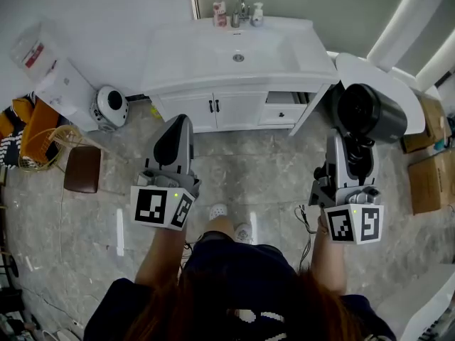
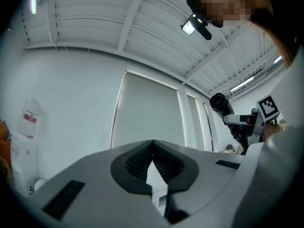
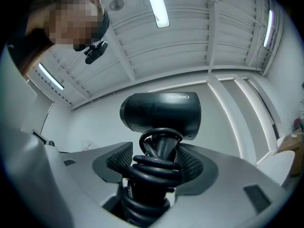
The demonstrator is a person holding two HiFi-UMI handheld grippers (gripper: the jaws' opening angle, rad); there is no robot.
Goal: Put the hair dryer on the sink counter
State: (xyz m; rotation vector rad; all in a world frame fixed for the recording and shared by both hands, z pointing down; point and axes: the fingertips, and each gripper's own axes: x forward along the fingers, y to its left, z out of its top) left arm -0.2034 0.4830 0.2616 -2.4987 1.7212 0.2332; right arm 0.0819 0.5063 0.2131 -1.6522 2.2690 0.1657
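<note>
- Hair dryer (image 1: 371, 112) clamped by its handle in right gripper (image 3: 156, 161), held upright, well short of sink counter (image 1: 178, 59).
- Left gripper (image 2: 152, 158) clenched, empty.
- Liable to slip on coiled cord (image 3: 153, 174) or tip, top-heavy.

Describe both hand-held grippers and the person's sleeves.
The left hand-held gripper and right hand-held gripper look alike: smooth grey tapered bodies with black ribbed pads set in dark recesses. Each carries a white cube printed with black square markers, with a small green light on top. The person's sleeves are dark and short.
</note>
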